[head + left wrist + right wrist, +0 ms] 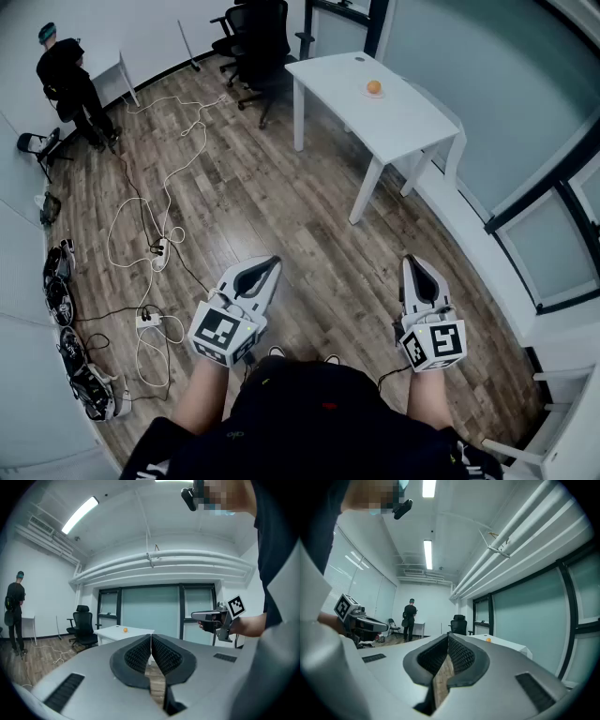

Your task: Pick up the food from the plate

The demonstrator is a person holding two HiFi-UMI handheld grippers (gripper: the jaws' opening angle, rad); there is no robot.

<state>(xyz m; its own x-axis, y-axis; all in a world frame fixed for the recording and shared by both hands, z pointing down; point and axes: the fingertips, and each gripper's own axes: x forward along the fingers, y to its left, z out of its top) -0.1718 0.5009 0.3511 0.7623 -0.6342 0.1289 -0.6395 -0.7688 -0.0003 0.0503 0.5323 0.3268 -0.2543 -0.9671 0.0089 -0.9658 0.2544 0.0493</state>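
A small orange food item (pixel 374 87) lies on a pale plate (pixel 374 95) on the white table (pixel 403 122) far ahead across the room. It shows as a tiny orange dot in the left gripper view (pixel 125 630) and in the right gripper view (pixel 488 640). My left gripper (pixel 270 263) is held at waist height, shut, with its ribbed pads (pixel 140 654) touching and nothing between them. To its right my right gripper (pixel 412 263) is also shut and empty, its pads (pixel 459 656) together. Both grippers are well short of the table.
Black office chairs (pixel 253 37) stand behind the table. White cables and power strips (pixel 155 248) trail over the wooden floor at left, with gear (pixel 70 328) along the left wall. A person in black (pixel 66 75) stands at the far left by a small desk. Glass walls run along the right.
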